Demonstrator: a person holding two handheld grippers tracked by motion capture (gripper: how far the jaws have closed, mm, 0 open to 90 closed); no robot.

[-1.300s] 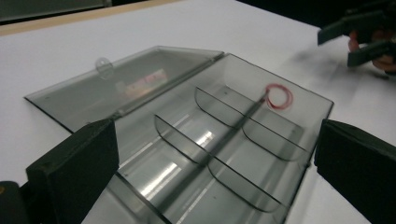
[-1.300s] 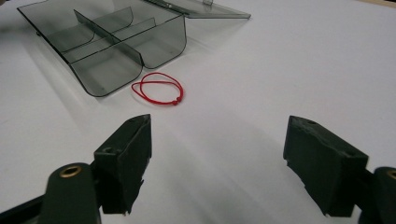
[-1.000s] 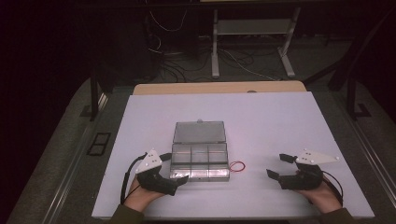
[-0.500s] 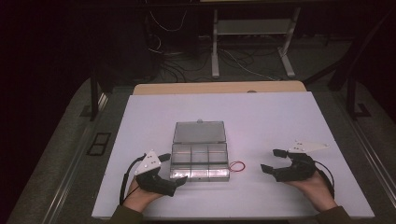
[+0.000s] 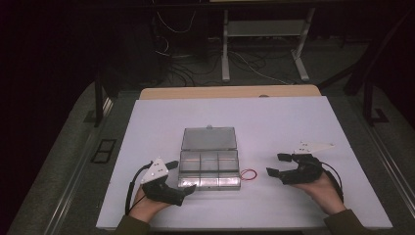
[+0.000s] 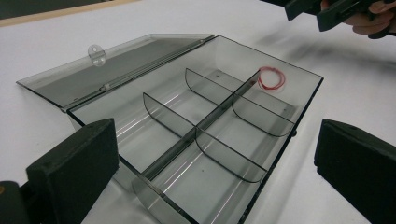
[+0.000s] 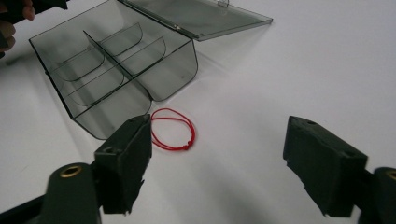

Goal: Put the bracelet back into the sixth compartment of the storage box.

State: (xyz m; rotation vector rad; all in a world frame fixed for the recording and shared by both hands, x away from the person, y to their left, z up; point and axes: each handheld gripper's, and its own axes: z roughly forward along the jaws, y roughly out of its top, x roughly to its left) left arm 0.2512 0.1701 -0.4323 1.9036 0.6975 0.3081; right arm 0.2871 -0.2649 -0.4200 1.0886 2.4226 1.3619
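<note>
your tabletop (image 5: pixel 274 122) is evenly lit while the room behind sits nearly black. the high view looks soft and grainy; the clear box (image 6: pixel 196 126) shows pale glare streaks.

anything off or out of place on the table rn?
One thing: the red string loop lies on the white table just outside the open compartment box, by its near right corner, while all compartments look empty. Box sits square, lid flat open, no damage or spills visible.
</note>
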